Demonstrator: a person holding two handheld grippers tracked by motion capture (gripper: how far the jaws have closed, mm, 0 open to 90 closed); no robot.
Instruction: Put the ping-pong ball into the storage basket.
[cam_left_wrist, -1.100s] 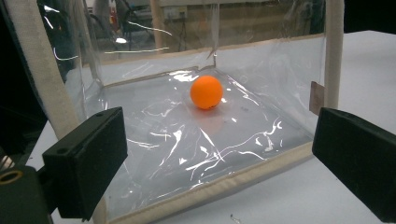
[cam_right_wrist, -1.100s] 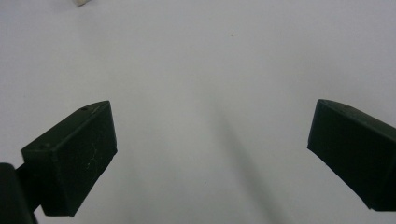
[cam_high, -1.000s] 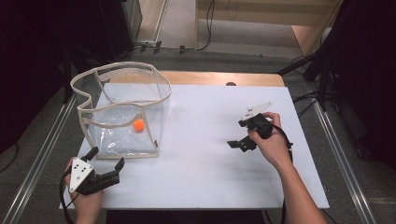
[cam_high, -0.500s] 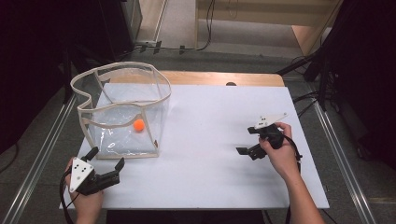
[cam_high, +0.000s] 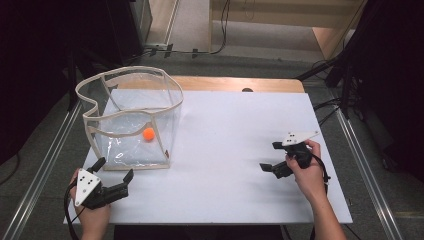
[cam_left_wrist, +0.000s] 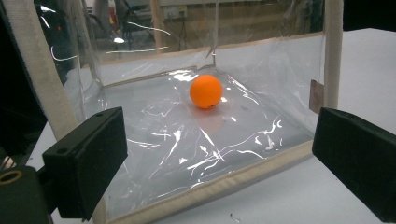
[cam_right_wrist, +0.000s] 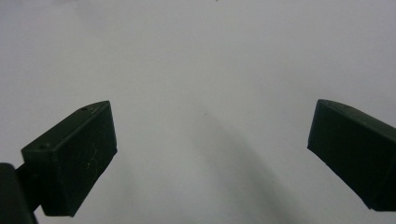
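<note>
The white table (cam_high: 225, 130) spreads in front of you, and the largest thing on it is the clear plastic bag (cam_high: 131, 120) with cream fabric edging, standing open-topped at the far left. It is upright, though its rim sags and curls on the left side. From your left gripper view you look straight through its near wall (cam_left_wrist: 201, 158), whose cream bottom seam runs across just ahead of the jaws.

Inside the bag, the orange ball (cam_high: 148, 133) rests on the floor, towards the right and far part of it, apart from the walls as far as you can tell. In your left gripper view the ball (cam_left_wrist: 206, 91) sits just left of centre, beyond the transparent wall, so it lies dead ahead of that tool but behind plastic.

Your left gripper (cam_high: 114, 177) is low at the near left corner of the table, just beside the bag's near edge, jaws spread wide with nothing between them. Your right gripper (cam_high: 270, 156) is well apart, on the right side of the table, jaws also wide, holding nothing and aimed down at bare tabletop.

So your left hand is plainly the nearer one. The ball is reachable only from above, through the open rim; a straight push forward would likely meet the wall.
</note>
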